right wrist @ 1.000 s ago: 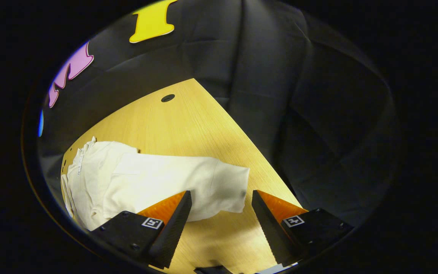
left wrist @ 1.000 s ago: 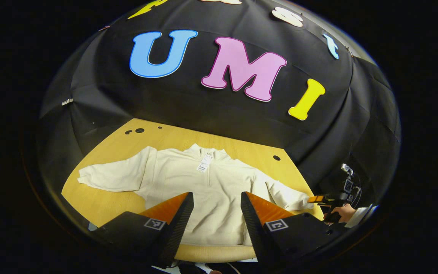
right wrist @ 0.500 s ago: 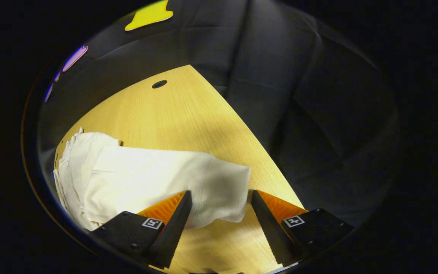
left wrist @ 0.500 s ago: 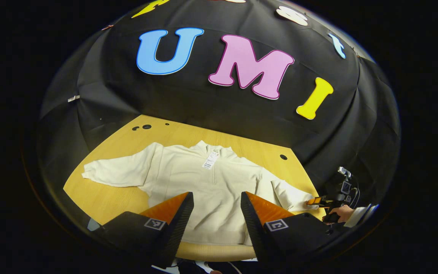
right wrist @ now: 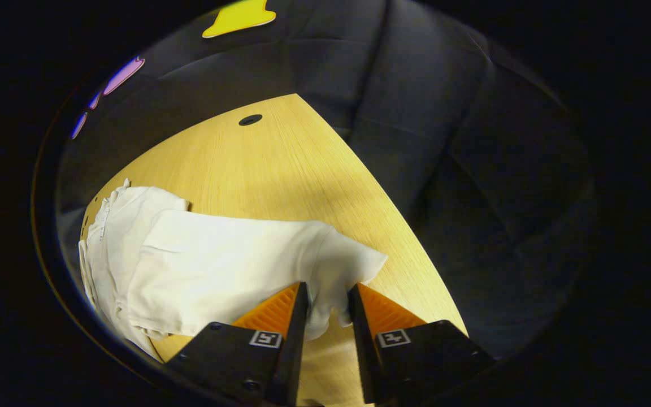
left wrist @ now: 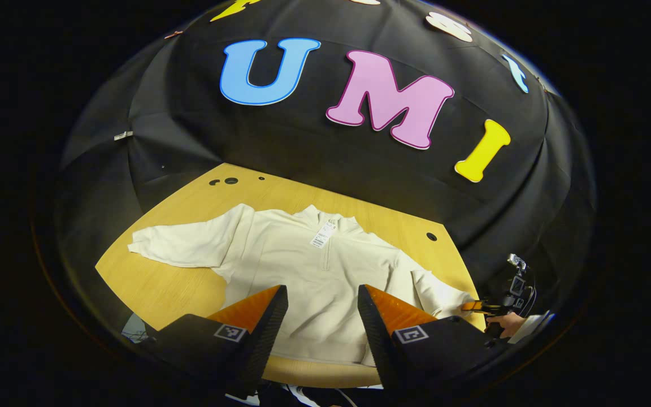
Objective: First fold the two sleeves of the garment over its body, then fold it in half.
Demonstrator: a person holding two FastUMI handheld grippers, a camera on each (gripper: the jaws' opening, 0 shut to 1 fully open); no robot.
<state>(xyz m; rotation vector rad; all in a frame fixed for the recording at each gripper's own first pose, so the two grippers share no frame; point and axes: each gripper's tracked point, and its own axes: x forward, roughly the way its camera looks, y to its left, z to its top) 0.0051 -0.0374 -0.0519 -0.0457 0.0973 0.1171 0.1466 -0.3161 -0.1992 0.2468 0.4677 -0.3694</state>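
Observation:
A cream zip-neck sweatshirt (left wrist: 308, 271) lies flat, front up, on the wooden table (left wrist: 167, 288), both sleeves spread out. My left gripper (left wrist: 321, 294) hovers open above the lower body of the sweatshirt, touching nothing. The left sleeve (left wrist: 181, 246) stretches toward the table's left edge. In the right gripper view, my right gripper (right wrist: 326, 291) is shut on the cuff end of the right sleeve (right wrist: 235, 265), which bunches between the fingers. In the left gripper view the right gripper (left wrist: 475, 306) is at the right sleeve's cuff, held by a hand (left wrist: 506, 322).
Round cable holes sit in the table at the far left (left wrist: 230, 181) and far right (left wrist: 431, 236). The right sleeve's cuff lies close to the table's right edge (right wrist: 416, 249). Bare wood (right wrist: 257, 169) lies beyond the sleeve. Black cloth walls surround the table.
My right gripper closed from wide open onto the right sleeve's cuff, which now puckers between the fingers. My left gripper drifted slightly, still open above the body.

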